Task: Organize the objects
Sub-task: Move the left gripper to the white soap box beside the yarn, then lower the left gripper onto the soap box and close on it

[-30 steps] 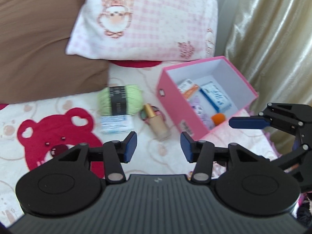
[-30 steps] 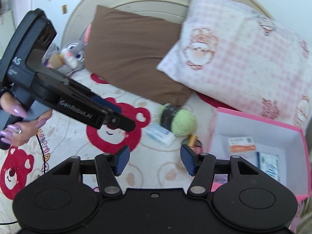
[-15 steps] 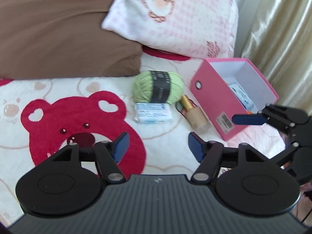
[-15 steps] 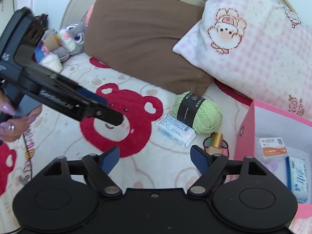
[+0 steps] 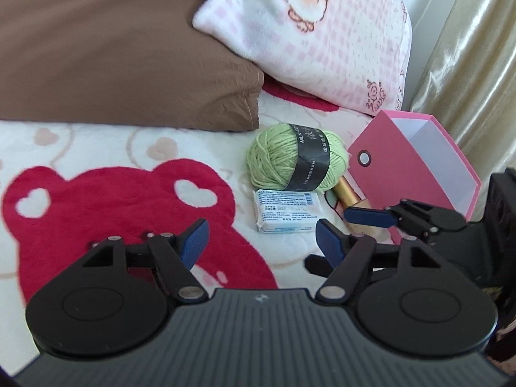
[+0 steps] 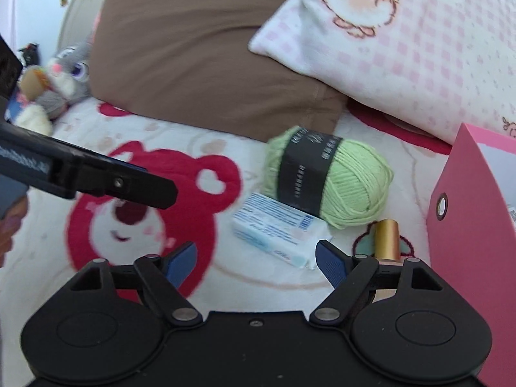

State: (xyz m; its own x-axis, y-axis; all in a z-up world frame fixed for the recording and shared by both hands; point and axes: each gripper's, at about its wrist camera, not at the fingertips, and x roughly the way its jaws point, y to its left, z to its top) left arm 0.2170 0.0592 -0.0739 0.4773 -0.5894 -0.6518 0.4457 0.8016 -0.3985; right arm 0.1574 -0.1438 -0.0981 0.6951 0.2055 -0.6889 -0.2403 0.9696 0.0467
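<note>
Left gripper point(image 5: 260, 237): jaws opening, nothing between. Right gripper point(image 6: 256, 259): fingers apart, empty. Just beyond lies the white packet point(image 6: 280, 229) on the bear blanket point(image 5: 96, 213), green yarn point(image 5: 296, 158) touching behind, pink box point(image 5: 416, 174) rightward.

Bed with cream fleece blanket point(image 5: 96, 148) printed with red bears | ahead of the tool: green yarn ball point(image 5: 296, 158), white wrapped packet point(image 5: 285, 211), gold-capped bottle point(image 6: 385, 240) | right: pink open box point(image 5: 403, 174) | beyond: brown pillow point(image 5: 113, 48), pink checked pillow point(image 5: 322, 32)
</note>
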